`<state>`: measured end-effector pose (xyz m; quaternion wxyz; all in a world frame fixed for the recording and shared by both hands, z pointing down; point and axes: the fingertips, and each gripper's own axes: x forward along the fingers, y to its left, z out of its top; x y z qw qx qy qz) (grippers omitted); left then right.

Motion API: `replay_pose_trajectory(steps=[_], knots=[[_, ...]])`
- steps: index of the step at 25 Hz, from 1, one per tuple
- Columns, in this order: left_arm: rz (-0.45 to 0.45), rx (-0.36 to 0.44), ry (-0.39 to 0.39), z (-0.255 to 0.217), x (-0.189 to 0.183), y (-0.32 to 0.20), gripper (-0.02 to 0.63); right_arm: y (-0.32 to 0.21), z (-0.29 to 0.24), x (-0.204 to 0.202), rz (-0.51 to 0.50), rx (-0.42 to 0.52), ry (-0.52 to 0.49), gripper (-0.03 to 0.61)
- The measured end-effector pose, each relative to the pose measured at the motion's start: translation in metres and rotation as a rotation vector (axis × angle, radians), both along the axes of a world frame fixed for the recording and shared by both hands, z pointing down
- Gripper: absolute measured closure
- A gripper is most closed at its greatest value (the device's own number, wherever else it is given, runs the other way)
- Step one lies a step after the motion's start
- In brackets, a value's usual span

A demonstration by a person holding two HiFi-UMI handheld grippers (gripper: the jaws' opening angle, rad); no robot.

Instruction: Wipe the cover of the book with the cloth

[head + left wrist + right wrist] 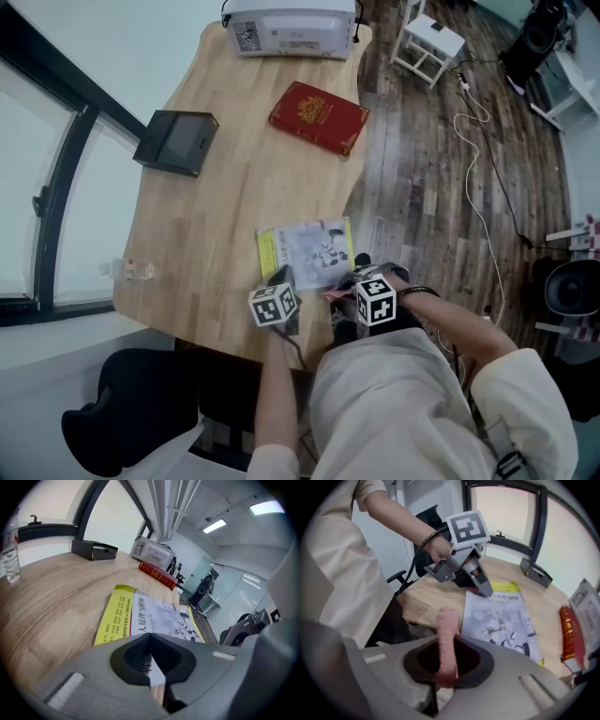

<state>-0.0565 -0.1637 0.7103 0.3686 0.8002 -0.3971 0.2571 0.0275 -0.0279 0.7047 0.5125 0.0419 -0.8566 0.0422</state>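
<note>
Yellow-and-white book (307, 249) lies flat, cover up, on the wooden counter (216, 216), close to the near edge in front of the person. Left claw (150, 641) is at the book's near left corner, angled down, jaws together and pinching the edge of the cover; a white sliver of it shows between them. From the right gripper view the left claw's tip sits right on that corner, with the marker cube above it. Right claw (448, 654) is clamped on the pink cloth (446, 639), a narrow strip of it sticking up out of the closed jaws. In the head view the right claw is by the book's near right corner, at the counter edge; cannot tell whether the cloth touches the cover. Most of the cover is bare and in plain sight. Further back on the counter, well apart from the book: a red book (319, 117), a black box (176, 142) toward the window side, and a white device (291, 21) at the far end. A clear bottle (10, 550) stands near the counter's left edge.
</note>
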Motion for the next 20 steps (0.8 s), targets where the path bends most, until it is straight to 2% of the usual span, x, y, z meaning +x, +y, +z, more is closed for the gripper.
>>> replay_pose_trajectory(steps=[4,7,17,20], knots=[[0.007,-0.006,0.005,0.0,-0.002,0.004,0.607,-0.022,-0.004,-0.022,0.024,0.03,-0.042,0.552],[0.018,-0.008,-0.008,0.001,-0.001,0.004,0.607,-0.042,0.013,-0.025,0.043,0.045,0.002,0.552],[0.018,0.003,-0.021,0.003,-0.001,0.004,0.607,-0.153,0.02,0.002,0.247,0.208,0.037,0.549],[0.031,0.001,-0.022,0.003,-0.002,0.004,0.607,-0.191,0.019,0.016,0.255,0.258,0.073,0.549]])
